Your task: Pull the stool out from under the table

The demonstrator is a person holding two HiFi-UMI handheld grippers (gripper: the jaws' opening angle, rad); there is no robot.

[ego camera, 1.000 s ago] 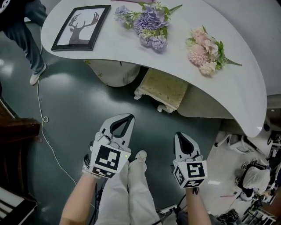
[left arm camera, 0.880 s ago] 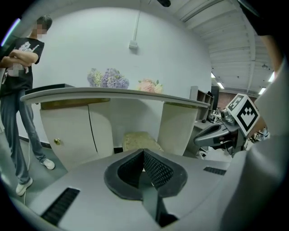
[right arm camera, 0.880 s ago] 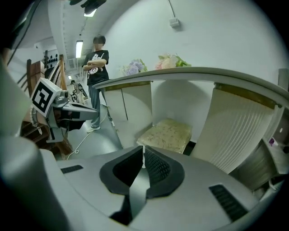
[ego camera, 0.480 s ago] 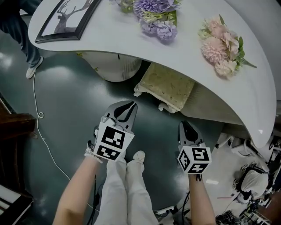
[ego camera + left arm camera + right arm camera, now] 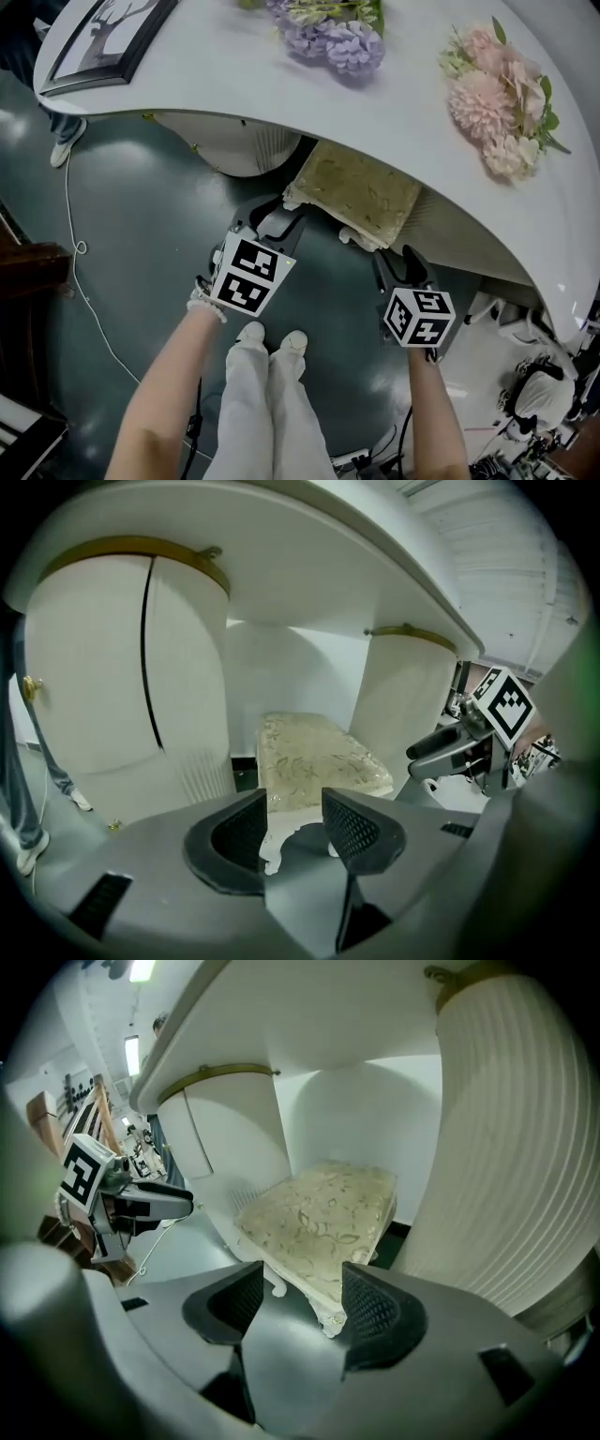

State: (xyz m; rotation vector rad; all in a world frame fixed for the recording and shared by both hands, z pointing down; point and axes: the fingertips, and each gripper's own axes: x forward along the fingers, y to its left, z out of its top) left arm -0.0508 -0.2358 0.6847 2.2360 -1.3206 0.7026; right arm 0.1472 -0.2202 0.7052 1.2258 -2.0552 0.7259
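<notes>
Under the white table point(image 5: 281, 84), a cushioned stool point(image 5: 361, 187) between 2 white pedestals point(image 5: 239, 150).

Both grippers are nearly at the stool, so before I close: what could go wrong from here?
Both grippers' jaws have just been opening; neither the left gripper nor the right gripper grips the stool yet.
1. The jaws line up on its carved corners, where a grip may slip.
2. An uneven pull could swing it into the ribbed pedestal beside it.

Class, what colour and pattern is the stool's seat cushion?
The seat cushion is cream with leafy vines; right gripper view.
</notes>
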